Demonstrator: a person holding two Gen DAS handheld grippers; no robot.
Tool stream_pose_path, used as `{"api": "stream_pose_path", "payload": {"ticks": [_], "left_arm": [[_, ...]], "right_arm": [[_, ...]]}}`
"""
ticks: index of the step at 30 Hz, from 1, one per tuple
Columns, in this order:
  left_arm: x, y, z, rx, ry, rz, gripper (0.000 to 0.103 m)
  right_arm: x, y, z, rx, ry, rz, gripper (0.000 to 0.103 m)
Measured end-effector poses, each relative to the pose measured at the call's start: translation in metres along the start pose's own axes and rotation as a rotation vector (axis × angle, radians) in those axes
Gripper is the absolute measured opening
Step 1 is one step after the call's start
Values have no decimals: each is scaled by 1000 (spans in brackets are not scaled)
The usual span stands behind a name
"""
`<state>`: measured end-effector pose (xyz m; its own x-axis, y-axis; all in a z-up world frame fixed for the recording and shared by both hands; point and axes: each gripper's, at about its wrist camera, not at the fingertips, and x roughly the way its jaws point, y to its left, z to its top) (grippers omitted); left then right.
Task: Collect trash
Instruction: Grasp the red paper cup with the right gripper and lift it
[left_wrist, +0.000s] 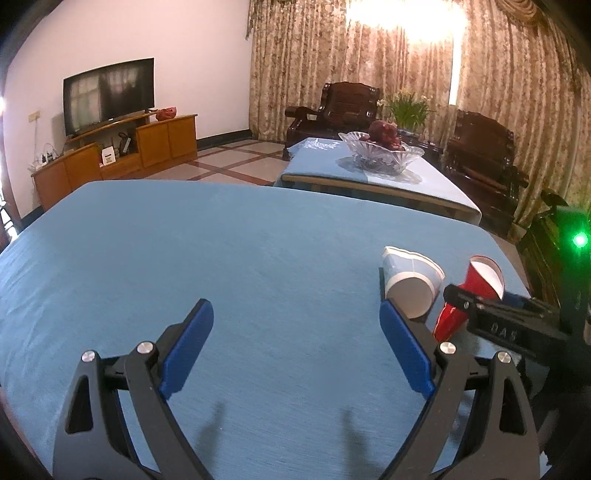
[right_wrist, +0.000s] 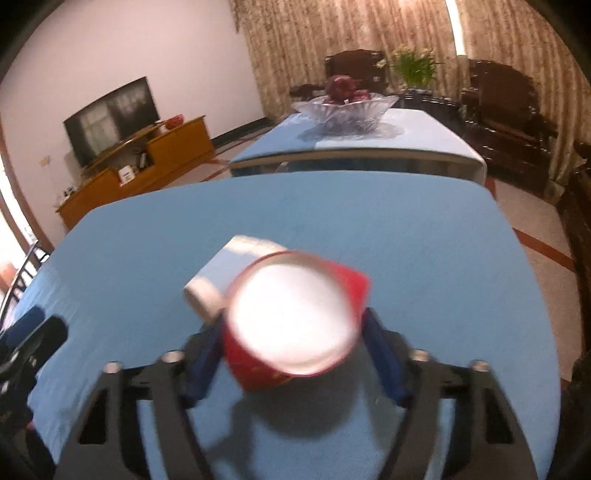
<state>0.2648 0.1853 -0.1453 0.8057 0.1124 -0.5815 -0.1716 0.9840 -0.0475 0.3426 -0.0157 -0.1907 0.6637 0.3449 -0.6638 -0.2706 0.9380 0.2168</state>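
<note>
Blue tablecloth (left_wrist: 184, 258), right tool (right_wrist: 291, 354) clamping red cup (right_wrist: 295, 325), left tool (left_wrist: 295, 347) wide open, empty, beside blue cup (left_wrist: 410, 284).

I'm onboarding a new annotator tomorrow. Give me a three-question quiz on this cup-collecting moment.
1. True or false: the left gripper is shut on the blue paper cup.
2. Which cup sits between the right gripper's fingers: A red paper cup, B blue paper cup, C neither?
3. Fill in: the blue cup lies on its ____ on the blue tablecloth.

Key: 1 false, it is open; 2 A; 3 side.
</note>
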Motion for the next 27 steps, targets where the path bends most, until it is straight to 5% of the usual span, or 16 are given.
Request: {"api": "stream_pose_path", "payload": {"ticks": [3,6,8,12,19,20,26,27], "left_arm": [[1,-2,0,4,-1,-3,89],[2,-3,0,0,3,-8,89],[3,-6,-1,4,4,-11,89],[4,-15,-1,7,2,-21,89],[4,-20,-1,8,2,-26,89],[5,-20,-1,9,2,-25,89],[7,-24,-2,8,13,-30,89],[8,-26,-2,8,15,-32,89]], "right_arm": [[-3,-1,-5,-12,24,21,31],[-8,-7,-5,-17,18,45,30],[-11,-10,-6,-13,17,30,35],[-11,-11,-2,27,5,2,66],[8,-12,7,73,13,-17,67],[10,-13,8,78,14,-15,65],[9,-24,13,89,17,18,17],[8,-24,13,86,16,20,16]]}}
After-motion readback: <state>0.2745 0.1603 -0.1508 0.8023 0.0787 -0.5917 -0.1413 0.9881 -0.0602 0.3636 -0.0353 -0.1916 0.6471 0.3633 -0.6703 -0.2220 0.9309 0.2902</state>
